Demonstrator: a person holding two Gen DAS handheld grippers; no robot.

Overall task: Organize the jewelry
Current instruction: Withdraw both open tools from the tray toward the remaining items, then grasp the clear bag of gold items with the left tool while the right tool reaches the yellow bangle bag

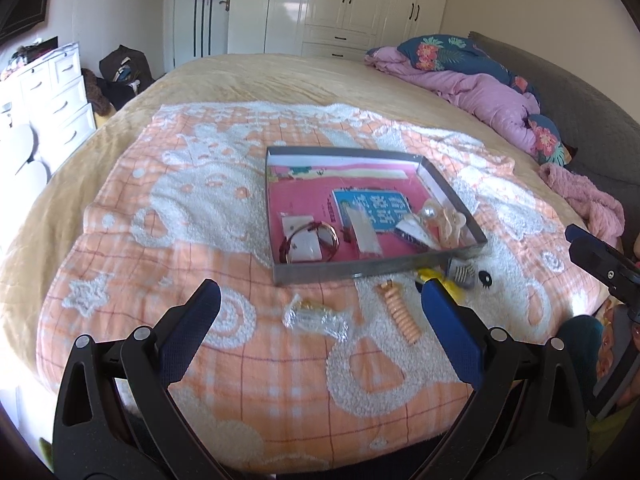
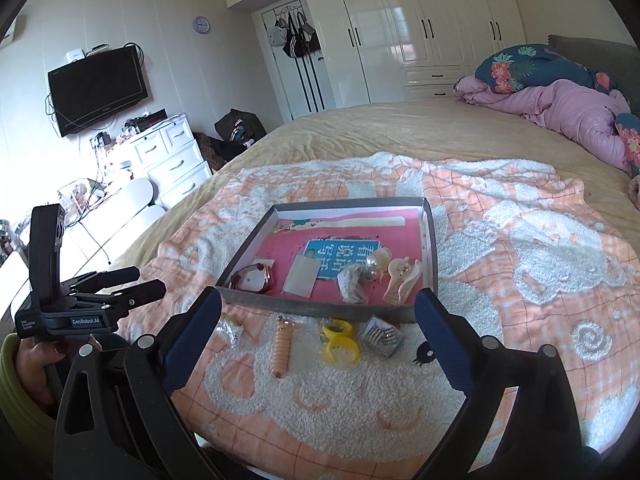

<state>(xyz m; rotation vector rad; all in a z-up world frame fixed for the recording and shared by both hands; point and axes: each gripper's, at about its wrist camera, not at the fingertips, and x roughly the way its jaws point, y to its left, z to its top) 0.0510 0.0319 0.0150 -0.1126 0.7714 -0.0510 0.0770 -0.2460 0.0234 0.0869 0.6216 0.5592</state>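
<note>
A shallow grey-rimmed box [image 1: 360, 270] [image 2: 320, 307] with a pink floor lies on an orange-and-white towel and holds bracelets [image 1: 310, 240], a pearl piece [image 2: 370, 268] and a cream hair claw [image 2: 402, 280]. In front of it on the towel lie a clear plastic packet [image 1: 314, 318], an orange spiral hair tie [image 1: 400, 312] [image 2: 282, 346], a yellow clip [image 2: 339, 340] and a small metal comb clip [image 2: 382, 336]. My left gripper [image 1: 320, 292] is open just above the packet and spiral tie. My right gripper [image 2: 318, 304] hangs open above the spiral tie, yellow clip and comb clip. Nothing is held.
The towel [image 1: 180, 200] covers a beige bed [image 2: 400, 128]. A pink and floral duvet [image 1: 480, 84] is heaped at the far right. White drawers [image 2: 172, 152], a wall television [image 2: 98, 88] and wardrobes [image 2: 420, 20] stand beyond. A person's hand [image 2: 36, 364] holds the left gripper's handle.
</note>
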